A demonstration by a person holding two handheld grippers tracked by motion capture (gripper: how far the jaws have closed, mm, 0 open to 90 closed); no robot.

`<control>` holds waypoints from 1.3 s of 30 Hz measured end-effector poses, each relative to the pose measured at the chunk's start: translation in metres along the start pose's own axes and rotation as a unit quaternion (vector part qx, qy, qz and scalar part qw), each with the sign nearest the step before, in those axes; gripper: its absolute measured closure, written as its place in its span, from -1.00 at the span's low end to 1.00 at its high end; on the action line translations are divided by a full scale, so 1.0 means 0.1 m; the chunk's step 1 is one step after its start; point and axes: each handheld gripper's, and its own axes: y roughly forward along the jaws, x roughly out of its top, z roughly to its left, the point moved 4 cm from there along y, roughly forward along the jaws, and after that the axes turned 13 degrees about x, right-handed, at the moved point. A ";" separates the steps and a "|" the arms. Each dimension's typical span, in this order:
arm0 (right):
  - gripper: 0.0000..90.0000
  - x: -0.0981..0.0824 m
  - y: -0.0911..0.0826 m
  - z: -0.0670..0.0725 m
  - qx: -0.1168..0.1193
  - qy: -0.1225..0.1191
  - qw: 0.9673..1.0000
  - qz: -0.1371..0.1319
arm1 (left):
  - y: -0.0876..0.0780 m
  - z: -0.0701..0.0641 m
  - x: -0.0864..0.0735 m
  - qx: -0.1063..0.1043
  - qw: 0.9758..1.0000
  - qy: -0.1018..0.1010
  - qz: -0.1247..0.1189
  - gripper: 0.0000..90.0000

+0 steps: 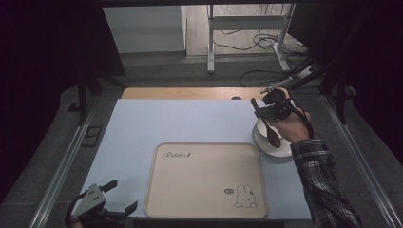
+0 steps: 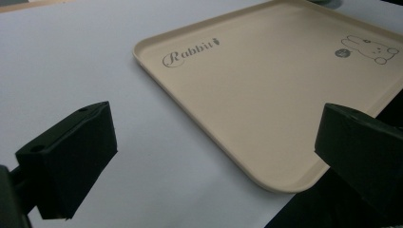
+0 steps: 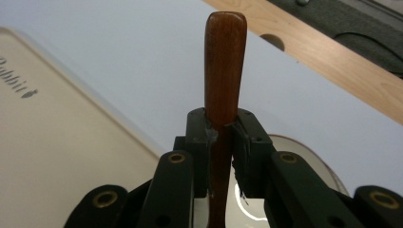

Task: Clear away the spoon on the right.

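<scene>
My right gripper (image 1: pixel 263 112) is shut on a brown wooden spoon (image 1: pixel 273 134), holding it by the handle. The spoon's dark head hangs over a white bowl (image 1: pixel 264 145) at the right of the table. In the right gripper view the handle (image 3: pixel 224 66) sticks up past the closed gripper (image 3: pixel 222 128), and the bowl's rim (image 3: pixel 304 149) curves below. A beige tray (image 1: pixel 204 190) printed with "Rabbit" and a bunny lies empty at the front centre. My left gripper (image 1: pixel 116 197) rests open at the front left corner, beside the tray (image 2: pixel 266 95), with nothing between its fingers.
A pale mat (image 1: pixel 180 118) covers the table, with a strip of wood (image 1: pixel 190 93) showing along the far edge. Beyond the table are a metal frame (image 1: pixel 247 33) and cables on the floor. A plaid sleeve (image 1: pixel 323 180) reaches in from the lower right.
</scene>
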 end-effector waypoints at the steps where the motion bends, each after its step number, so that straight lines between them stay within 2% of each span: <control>1: 0.73 -0.01 0.00 0.02 0.002 0.000 1.000 0.002 | 0.00 0.00 0.00 0.000 1.000 0.000 0.001 -1.00; 7: 0.73 -0.10 -0.01 0.14 0.017 -0.009 1.000 0.017 | 0.00 0.00 0.00 0.000 1.000 0.001 0.001 -1.00; 18: 0.73 -0.29 0.05 0.35 0.041 -0.003 0.998 0.044 | 0.00 0.00 0.00 0.000 1.000 0.001 0.001 -1.00; 24: 0.73 -0.39 0.12 0.47 0.052 -0.008 0.997 0.065 | 0.00 -0.01 0.00 0.000 1.000 0.003 0.002 -1.00; 29: 0.73 -0.44 0.14 0.54 0.060 -0.002 0.995 0.074 | 0.00 -0.01 0.00 0.000 1.000 0.003 0.002 -1.00; 39: 0.73 -0.54 0.23 0.78 0.075 -0.006 0.992 0.099 | 0.00 -0.01 0.00 0.000 1.000 0.004 0.001 -1.00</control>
